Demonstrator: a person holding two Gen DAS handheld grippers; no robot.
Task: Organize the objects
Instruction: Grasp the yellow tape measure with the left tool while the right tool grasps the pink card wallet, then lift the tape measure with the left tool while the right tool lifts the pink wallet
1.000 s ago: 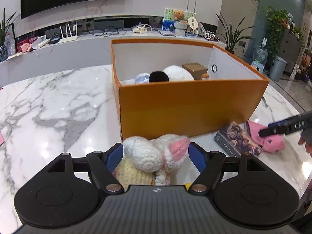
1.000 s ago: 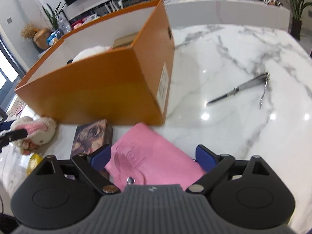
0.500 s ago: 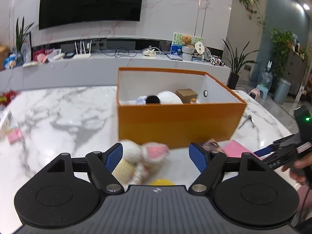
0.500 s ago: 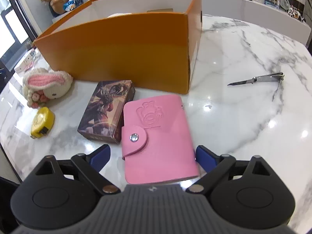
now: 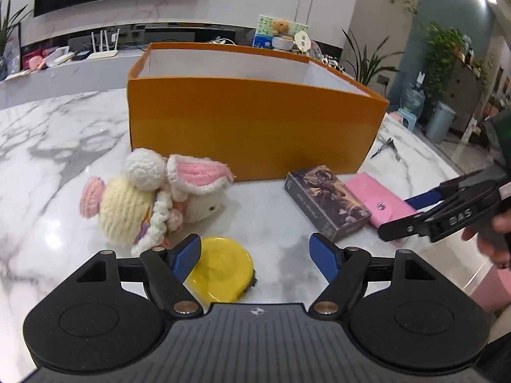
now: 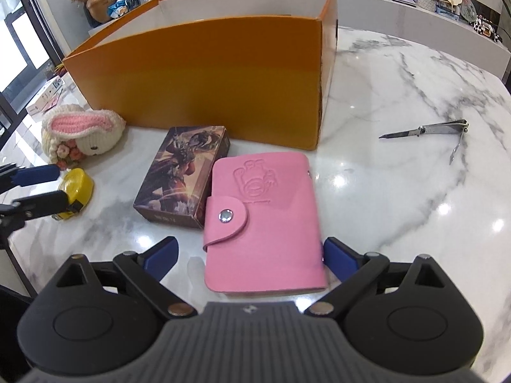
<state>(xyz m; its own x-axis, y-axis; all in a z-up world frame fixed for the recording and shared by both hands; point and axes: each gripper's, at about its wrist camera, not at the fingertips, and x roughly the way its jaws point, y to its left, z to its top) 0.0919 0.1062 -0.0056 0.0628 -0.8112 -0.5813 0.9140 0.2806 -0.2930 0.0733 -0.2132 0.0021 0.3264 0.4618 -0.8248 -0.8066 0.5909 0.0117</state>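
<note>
An orange open box (image 5: pixel 249 134) stands on the marble table (image 5: pixel 48 146). In front of it lie a crochet bunny (image 5: pixel 153 191), a yellow tape measure (image 5: pixel 220 265), a dark picture-printed card box (image 5: pixel 325 198) and a pink snap wallet (image 6: pixel 265 217). My left gripper (image 5: pixel 255 252) is open low over the table, and the tape measure lies beside its left finger. My right gripper (image 6: pixel 250 250) straddles the wallet's near end. Its jaws are opening and the left pad stands clear of the wallet. The box's contents are hidden.
Open nail clippers (image 6: pixel 428 132) lie on the table right of the box. A long counter (image 5: pixel 64 63) with a router, toys and plants runs behind the table. A hand (image 5: pixel 498 233) holds the right gripper at the right edge of the left wrist view.
The left gripper has drawn back from the bunny and now sits over the tape measure. The right wrist view has levelled out, and the wallet lies flat between slightly wider jaws.
</note>
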